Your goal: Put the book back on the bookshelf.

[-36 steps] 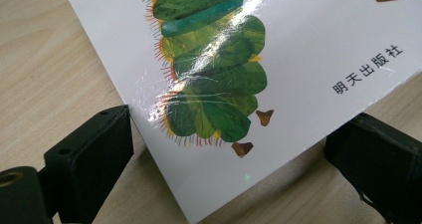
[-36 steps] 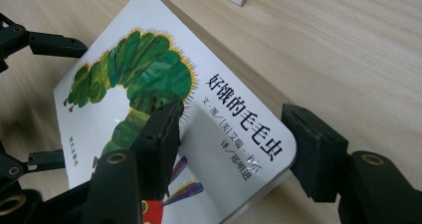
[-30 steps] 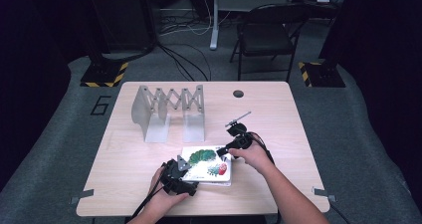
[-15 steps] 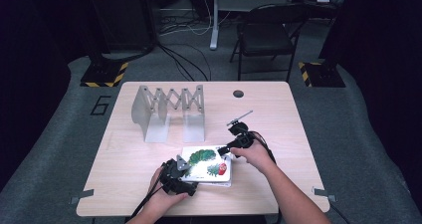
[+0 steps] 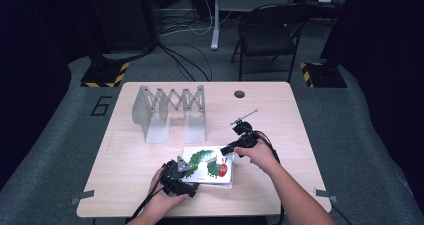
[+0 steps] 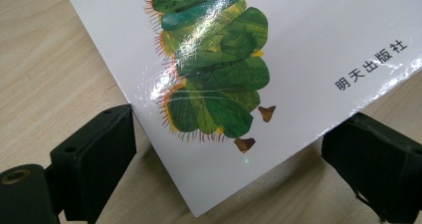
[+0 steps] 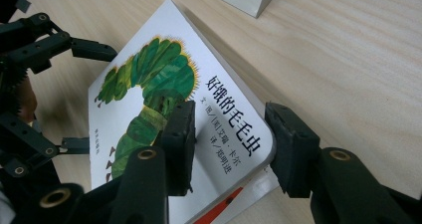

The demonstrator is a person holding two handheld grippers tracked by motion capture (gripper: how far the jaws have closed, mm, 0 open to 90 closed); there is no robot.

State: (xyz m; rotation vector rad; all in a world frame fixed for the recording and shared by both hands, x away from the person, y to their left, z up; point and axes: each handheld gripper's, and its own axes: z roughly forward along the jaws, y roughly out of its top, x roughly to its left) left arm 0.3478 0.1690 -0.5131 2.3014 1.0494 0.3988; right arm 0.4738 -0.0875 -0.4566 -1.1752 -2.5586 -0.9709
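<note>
- The right claw (image 7: 226, 149) stands with its jaws apart at one corner of a picture book (image 7: 164, 109): in the right gripper view one jaw rests over the white cover beside the printed title, the other sits just off the book's edge above the bare wood.
- The left claw (image 6: 229, 159) is likewise spread wide, its two black jaws flanking the book's (image 6: 278, 59) opposite corner without pinching it; in the left gripper view that corner juts out between them, lifted a little off the wood.
- The book (image 5: 210, 165) lies face up near the front edge of the desk (image 5: 150, 185), its glossy cover showing a green caterpillar with a red head.
- In the high view the left claw (image 5: 186, 171) meets the book at its near left corner and the right claw (image 5: 226, 149) at its far right corner, a hand behind each.
- Farther back on the desk stands a grey folding rack (image 5: 167, 112) with upright plates joined by a scissor lattice; its slots hold nothing.
- A black folding chair (image 5: 267, 32) stands on the floor beyond the desk.
</note>
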